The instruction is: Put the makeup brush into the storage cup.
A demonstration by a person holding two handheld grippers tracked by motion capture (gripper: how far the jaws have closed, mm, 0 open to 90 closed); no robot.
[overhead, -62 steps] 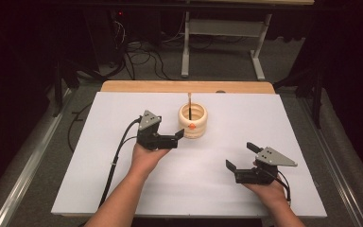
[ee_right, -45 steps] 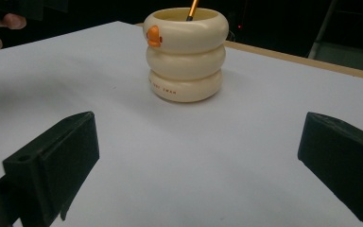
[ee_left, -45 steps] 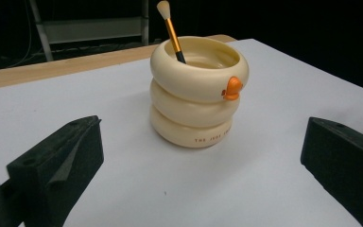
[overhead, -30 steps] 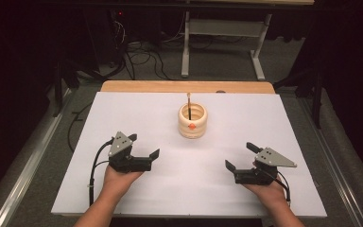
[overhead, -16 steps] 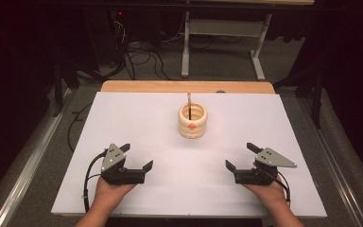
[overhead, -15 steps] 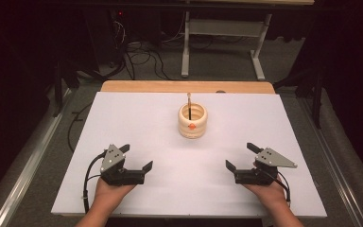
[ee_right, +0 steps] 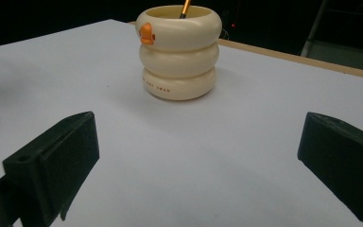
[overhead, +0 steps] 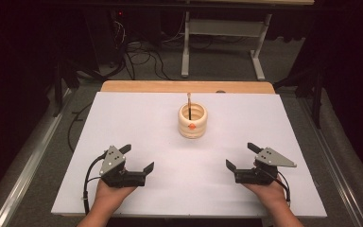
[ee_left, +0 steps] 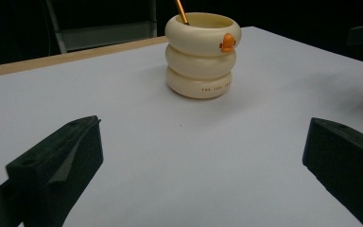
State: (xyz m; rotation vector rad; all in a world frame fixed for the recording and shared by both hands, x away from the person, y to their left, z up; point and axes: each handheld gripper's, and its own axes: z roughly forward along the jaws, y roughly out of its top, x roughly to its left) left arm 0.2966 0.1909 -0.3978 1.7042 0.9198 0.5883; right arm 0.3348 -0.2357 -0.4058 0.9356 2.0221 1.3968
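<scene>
A cream ribbed cup (overhead: 193, 121) with a small orange mark stands upright at the middle of the white table (overhead: 137, 118); a thin stick (overhead: 188, 103) leans inside it. The same cup (ee_left: 202, 54) is ahead of the left jaws and the cup (ee_right: 179, 52) ahead of the right jaws. My left gripper (overhead: 136, 158) rests near the front left, open and empty. My right gripper (overhead: 242, 155) rests near the front right, open and empty. Both point toward the cup, well apart from it.
A wooden strip (overhead: 184, 87) runs along the table's far edge. Beyond it are a metal stand (overhead: 220, 35) and cables (overhead: 137, 52) on the floor. White table surface lies between the grippers and the cup.
My left gripper has drawn back from beside the cup to the front left of the table. The right gripper has stayed in place.
</scene>
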